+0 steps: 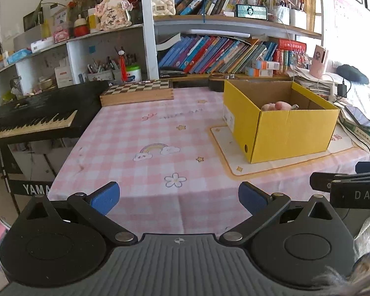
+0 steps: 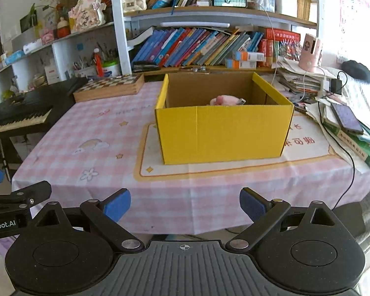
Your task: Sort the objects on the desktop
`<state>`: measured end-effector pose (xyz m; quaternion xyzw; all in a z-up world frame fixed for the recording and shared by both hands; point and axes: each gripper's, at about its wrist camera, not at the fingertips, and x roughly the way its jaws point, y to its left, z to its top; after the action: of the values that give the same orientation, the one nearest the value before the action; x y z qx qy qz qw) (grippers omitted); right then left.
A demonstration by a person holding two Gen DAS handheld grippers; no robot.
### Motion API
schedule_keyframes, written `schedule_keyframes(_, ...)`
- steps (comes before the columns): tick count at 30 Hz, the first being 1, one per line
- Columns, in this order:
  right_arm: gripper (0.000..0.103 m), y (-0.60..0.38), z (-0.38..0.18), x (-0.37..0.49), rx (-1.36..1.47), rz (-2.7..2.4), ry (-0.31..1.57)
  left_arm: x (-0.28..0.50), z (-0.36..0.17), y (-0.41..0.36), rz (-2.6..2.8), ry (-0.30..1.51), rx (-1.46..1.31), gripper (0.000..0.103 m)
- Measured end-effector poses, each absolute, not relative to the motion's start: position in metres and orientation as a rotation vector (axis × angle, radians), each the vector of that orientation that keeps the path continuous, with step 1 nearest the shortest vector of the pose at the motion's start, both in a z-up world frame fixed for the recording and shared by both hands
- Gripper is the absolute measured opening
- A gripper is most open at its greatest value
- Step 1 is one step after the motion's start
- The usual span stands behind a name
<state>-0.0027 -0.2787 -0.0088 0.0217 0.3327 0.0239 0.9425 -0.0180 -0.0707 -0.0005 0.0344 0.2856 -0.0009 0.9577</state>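
A yellow cardboard box [image 1: 283, 128] stands open on a cream mat [image 1: 224, 153] on the pink checked tablecloth; it also shows in the right wrist view [image 2: 222, 133]. A pink soft object [image 1: 276, 106] and a small grey item lie inside it, partly hidden by the wall, also seen in the right wrist view [image 2: 224, 100]. My left gripper [image 1: 178, 197] is open and empty above the table's near edge, left of the box. My right gripper [image 2: 185, 204] is open and empty, in front of the box at the table's front edge.
A black keyboard [image 1: 32, 118] stands left of the table. A wooden chessboard box [image 1: 138, 91] lies at the back. Bookshelves stand behind. Stacked books, papers, a phone [image 2: 346, 118] and a black cable [image 2: 350, 162] crowd the right side.
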Motion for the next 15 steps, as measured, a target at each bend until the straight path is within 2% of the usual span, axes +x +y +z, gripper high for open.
schedule_keyframes(15,0.097,-0.266,-0.009,-0.016,0.030,0.057,0.694,-0.030,0.000,-0.065,-0.044,0.573,0.051,0.103)
